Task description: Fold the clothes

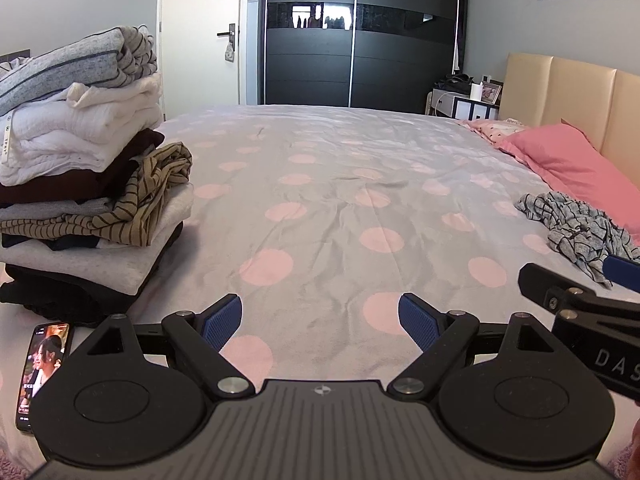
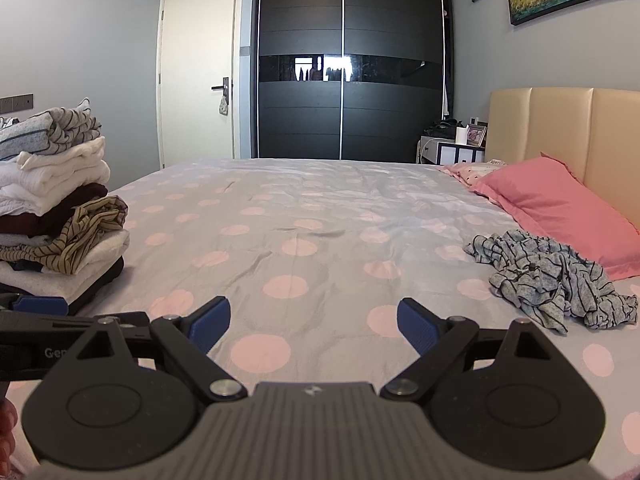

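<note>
Grey walls, black wardrobe (image 2: 344, 64), white door (image 2: 198, 76), beige headboard (image 2: 560, 128).

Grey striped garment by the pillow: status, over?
Left gripper and right gripper open, empty, above bedspread. Garment crumpled, unfolded, touching pink pillow. Folded stack far left. Path clear.

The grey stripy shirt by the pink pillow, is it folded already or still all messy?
Still messy. The grey stripy shirt lies crumpled in a bunched heap on the bed beside the pink pillow, with no flat, neat edges.
</note>
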Demonstrator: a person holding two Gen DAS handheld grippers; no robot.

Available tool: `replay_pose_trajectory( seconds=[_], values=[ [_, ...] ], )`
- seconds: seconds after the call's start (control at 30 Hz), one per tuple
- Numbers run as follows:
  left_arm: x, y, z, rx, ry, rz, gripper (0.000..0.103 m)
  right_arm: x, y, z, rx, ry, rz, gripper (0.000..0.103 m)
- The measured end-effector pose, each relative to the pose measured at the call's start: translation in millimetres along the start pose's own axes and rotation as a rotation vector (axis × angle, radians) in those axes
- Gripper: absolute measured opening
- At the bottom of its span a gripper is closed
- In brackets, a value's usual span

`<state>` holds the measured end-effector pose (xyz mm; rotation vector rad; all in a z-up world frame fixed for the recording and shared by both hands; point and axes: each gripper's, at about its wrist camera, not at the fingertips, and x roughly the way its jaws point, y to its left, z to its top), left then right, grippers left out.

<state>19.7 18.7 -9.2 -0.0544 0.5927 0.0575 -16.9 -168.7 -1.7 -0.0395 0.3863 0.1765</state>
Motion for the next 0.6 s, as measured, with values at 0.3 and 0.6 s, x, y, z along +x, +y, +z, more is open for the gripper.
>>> replay_pose_trajectory(
  seconds=[0.3,0.6],
  values=[
    [2.5,1.2,1.1,0.007,0.01,-0.006,0.086,0.3,-0.5,-2.1,0.002,0.006,0.0,0.092],
    [-1.6,0.3,1.6,0.024,-0.009,0.007,0.086,-1.1,0.8,-3.3,0.003,0.003,0.003,0.092]
  ],
)
